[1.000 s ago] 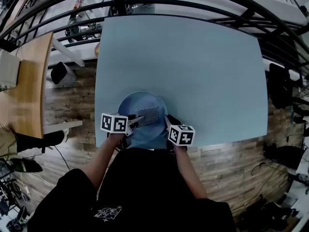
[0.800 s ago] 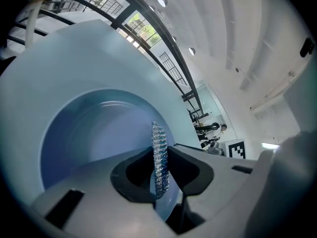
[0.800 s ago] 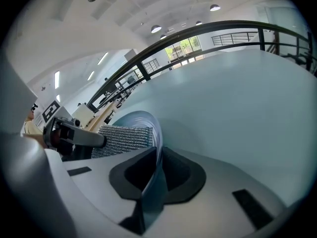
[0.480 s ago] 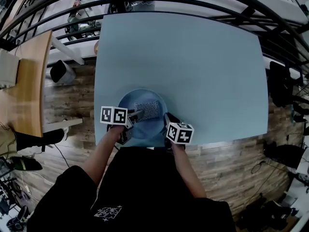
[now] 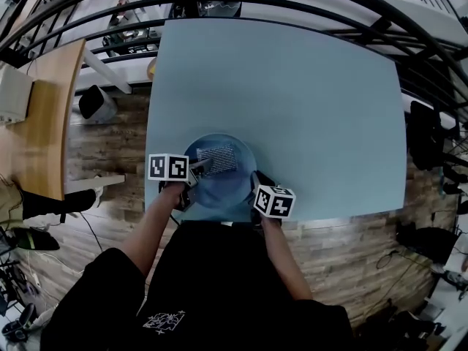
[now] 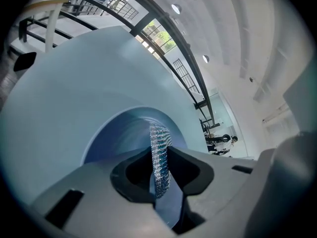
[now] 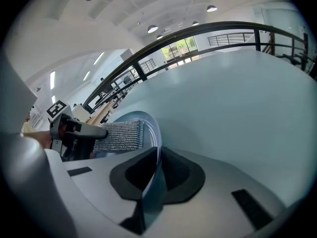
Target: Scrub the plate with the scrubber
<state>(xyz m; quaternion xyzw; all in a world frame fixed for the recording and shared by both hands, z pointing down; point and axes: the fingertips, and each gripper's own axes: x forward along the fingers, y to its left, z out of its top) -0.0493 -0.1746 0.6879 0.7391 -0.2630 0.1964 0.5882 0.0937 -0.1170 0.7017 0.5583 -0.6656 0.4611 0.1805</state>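
The person in a black top [image 5: 212, 284] stands at the near edge of the table [image 5: 307, 93], both forearms reaching forward, a gripper in each hand.

The right gripper [image 5: 254, 180] sits at the plate's near right side. Its jaws are pinched on the rim of the blue plate [image 5: 223, 190]; in the right gripper view the thin edge of the plate [image 7: 155, 135] runs straight down between the two dark pads of that gripper [image 7: 153, 175], which press on it from either side.

The left gripper [image 5: 198, 168] comes in from the plate's left. Its jaws are clamped on the scrubber [image 5: 218, 159], a grey, mesh-like pad. In the left gripper view the scrubber [image 6: 159, 155] stands edge-on in that gripper [image 6: 161, 175], squeezed between the pads, with the plate [image 6: 116, 140] beyond it. From the right gripper view the scrubber [image 7: 120, 135] lies flat over the plate's face, reaching from the left gripper's tips toward the middle.

The plate rests on the table close to its near edge, left of centre. The table [image 7: 242, 103] is pale blue.

Wooden floor [image 5: 102, 152] shows to the left, with a wooden desk [image 5: 40, 115] further left. A dark railing [image 5: 292, 4] curves past the table's far side.
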